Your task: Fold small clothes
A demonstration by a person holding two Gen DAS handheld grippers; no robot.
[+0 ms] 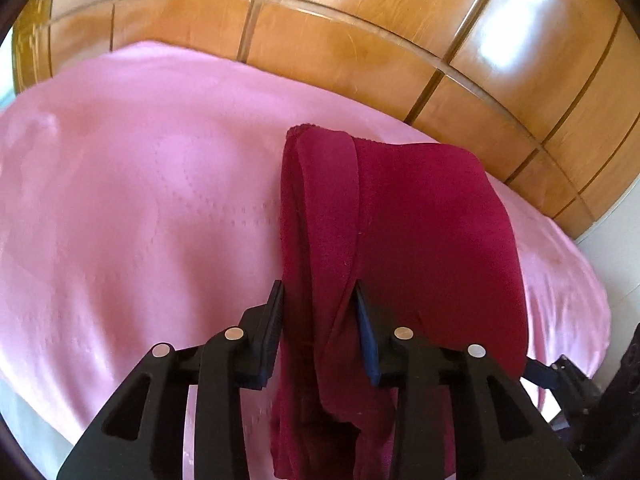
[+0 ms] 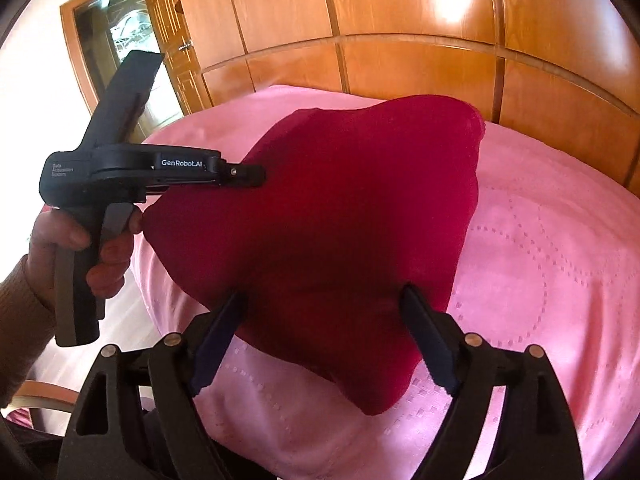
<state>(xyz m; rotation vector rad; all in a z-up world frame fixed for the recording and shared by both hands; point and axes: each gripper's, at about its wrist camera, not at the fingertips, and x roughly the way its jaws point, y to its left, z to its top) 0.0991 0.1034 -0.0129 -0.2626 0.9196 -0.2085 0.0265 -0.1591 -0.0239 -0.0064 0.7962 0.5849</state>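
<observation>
dark red garment [image 2: 340, 220] is held lifted above the pink bedspread [image 2: 540, 260], in front of the wooden headboard [image 2: 400, 60] | left gripper [image 1: 318, 304] is pinched on a bunched edge of it | right gripper [image 2: 324, 312] is spread wide, the cloth hanging between its fingers

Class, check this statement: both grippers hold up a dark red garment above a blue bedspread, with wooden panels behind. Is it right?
Not quite. The bedspread is pink, not blue, as the right wrist view shows. The rest stands: the left gripper and right gripper hold the dark red garment before wooden panels.
</observation>
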